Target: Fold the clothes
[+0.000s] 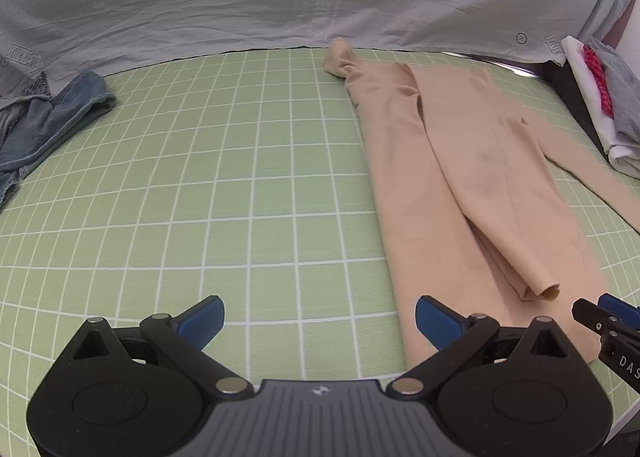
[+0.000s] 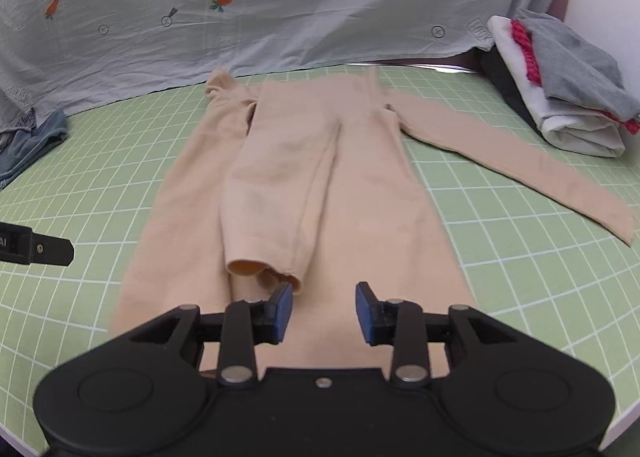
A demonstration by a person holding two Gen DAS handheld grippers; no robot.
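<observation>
Folding top: one sleeve laid in; both grippers parted, empty; likely reaching for other sleeve next.

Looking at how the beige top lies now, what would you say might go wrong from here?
1. One sleeve is folded over the beige top, while the other sleeve lies spread across the mat; the fold may end lopsided.
2. The right gripper hangs open beside the folded sleeve's cuff and might drag it loose.
</observation>
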